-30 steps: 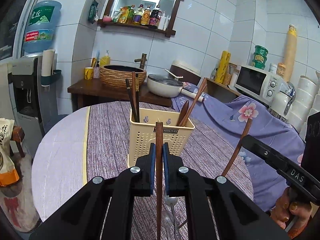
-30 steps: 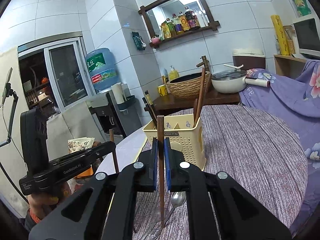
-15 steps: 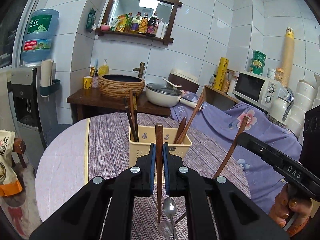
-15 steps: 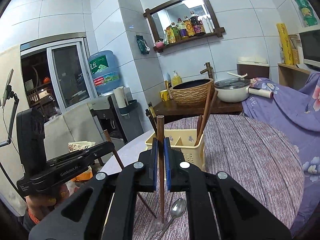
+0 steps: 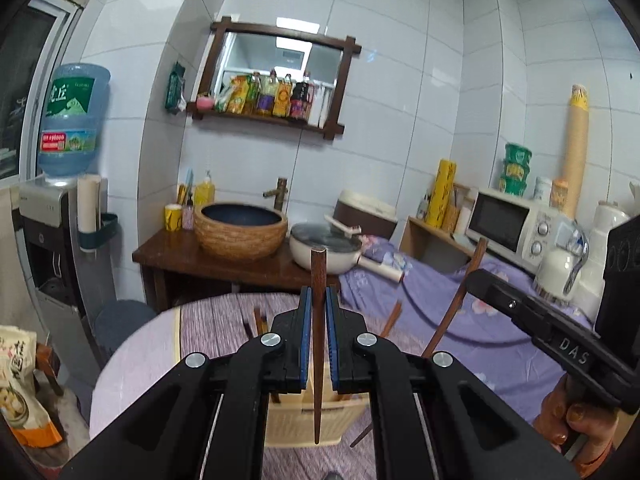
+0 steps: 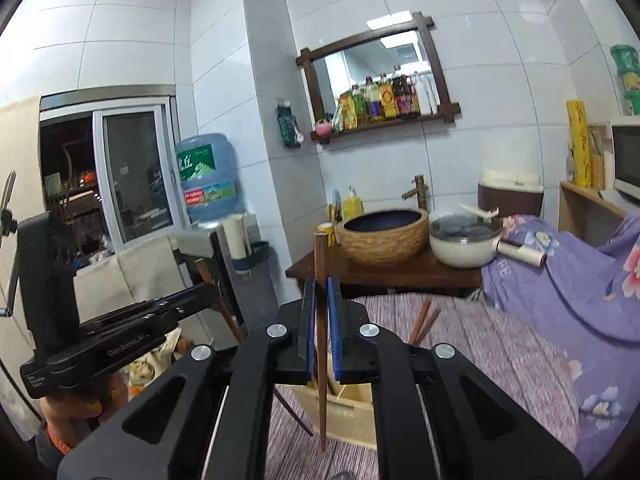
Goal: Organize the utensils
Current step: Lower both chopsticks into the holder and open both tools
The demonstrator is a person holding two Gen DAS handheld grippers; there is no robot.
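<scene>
Both hands hold their tongs up above the desk (image 5: pixel 208 320), side by side and pointing almost level, tipped just slightly down toward the far wall. The left tongs (image 5: pixel 319 300) are clamped on a dark wooden chopstick (image 5: pixel 318 344) that stands near upright between the blue pads, its square butt poking above them and its thin tip hanging in front of the basket (image 5: pixel 308 420). The right tongs (image 6: pixel 321 292) grip a second chopstick (image 6: pixel 321 364) the same way, upright, with the tapered end dangling low beside the basket (image 6: pixel 352 412). In the left view the right tongs (image 5: pixel 472 276) show from the side, with their chopstick (image 5: pixel 460 296) slanting down, and a hand (image 5: pixel 568 424) wrapped round the black handle below. The basket is cream plastic, boxy, with a perforated wall, and sits on the desk right under the tongs; a few brown sticks (image 5: pixel 260 320) lean out of it. The desk is round, covered in a streaky purple woven cloth with a pale bare strip at its left edge. Behind stands a wicker-sided basin (image 5: pixel 240 232) on a dark wooden stand and a white lidded pan (image 5: pixel 326 252) beside it.
</scene>
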